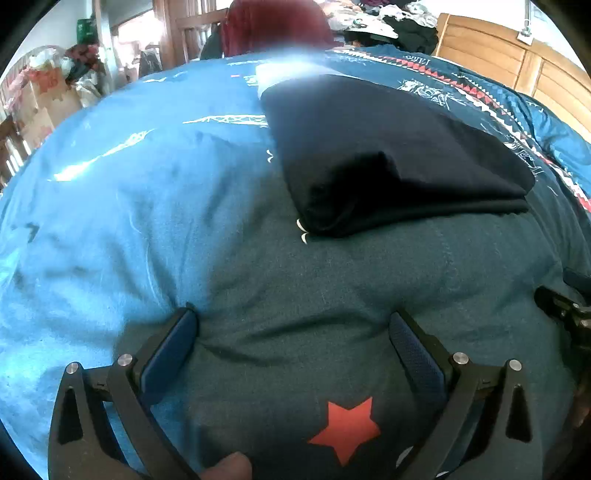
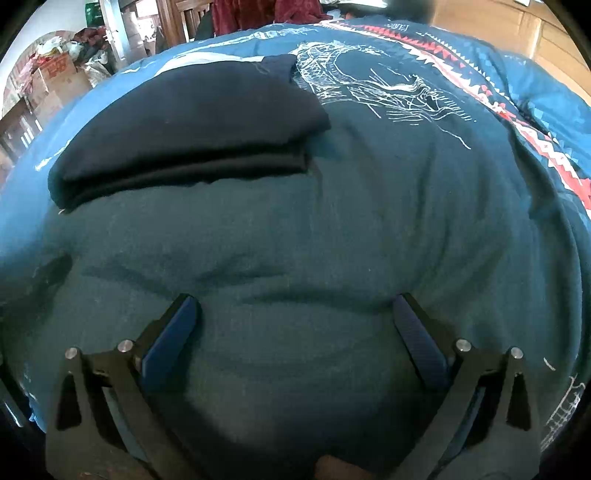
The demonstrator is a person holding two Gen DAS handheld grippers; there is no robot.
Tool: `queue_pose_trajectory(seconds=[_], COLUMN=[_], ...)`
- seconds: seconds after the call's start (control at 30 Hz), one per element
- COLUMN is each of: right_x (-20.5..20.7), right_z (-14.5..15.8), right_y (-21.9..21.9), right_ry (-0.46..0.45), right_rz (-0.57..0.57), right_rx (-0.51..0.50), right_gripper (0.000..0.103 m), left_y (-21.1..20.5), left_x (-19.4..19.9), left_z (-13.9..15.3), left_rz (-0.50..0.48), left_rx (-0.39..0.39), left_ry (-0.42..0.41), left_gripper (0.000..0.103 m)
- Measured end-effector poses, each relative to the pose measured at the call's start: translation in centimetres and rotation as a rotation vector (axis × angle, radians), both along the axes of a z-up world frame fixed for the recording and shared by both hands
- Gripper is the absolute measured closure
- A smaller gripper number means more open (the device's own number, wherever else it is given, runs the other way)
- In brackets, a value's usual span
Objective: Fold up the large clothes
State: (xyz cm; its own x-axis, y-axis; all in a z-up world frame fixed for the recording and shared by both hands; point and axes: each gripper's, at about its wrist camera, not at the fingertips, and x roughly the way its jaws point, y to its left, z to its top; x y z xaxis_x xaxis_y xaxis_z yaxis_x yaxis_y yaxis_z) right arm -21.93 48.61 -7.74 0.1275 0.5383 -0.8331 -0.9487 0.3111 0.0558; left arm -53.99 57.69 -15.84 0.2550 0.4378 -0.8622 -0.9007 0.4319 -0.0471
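Observation:
A dark navy garment (image 1: 388, 158) lies folded into a compact stack on the blue bedspread (image 1: 147, 206); the right wrist view has it (image 2: 192, 133) at the upper left. My left gripper (image 1: 293, 325) hovers open over bare bedspread, a short way in front of the garment's near edge, nothing between its fingers. My right gripper (image 2: 295, 314) is also open over the bedspread, in front and to the right of the garment. Part of the right gripper's black frame (image 1: 565, 310) shows at the right edge of the left wrist view.
The bedspread carries a red star (image 1: 345, 428), white line drawings (image 2: 369, 81) and a red-white zigzag band (image 2: 498, 103). A wooden headboard (image 1: 517, 62) stands at the far right. Clothes are heaped (image 1: 388, 22) beyond the bed. Boxes and clutter (image 1: 48, 92) sit at the far left.

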Motion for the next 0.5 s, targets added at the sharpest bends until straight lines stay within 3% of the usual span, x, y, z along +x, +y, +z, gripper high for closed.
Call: queue_pose_trajectory(seconds=[0.5], right_x=[-0.05], right_z=[-0.05], right_y=[-0.01], right_ry=[-0.004], right_rz=[0.001], right_rx=[0.003], right_gripper=[0.000], left_y=[-0.23], left_x=[0.07], left_z=[0.00], left_rz=[0.001], left_rx=[0.002], left_ry=[-0.004], left_gripper=[0.000])
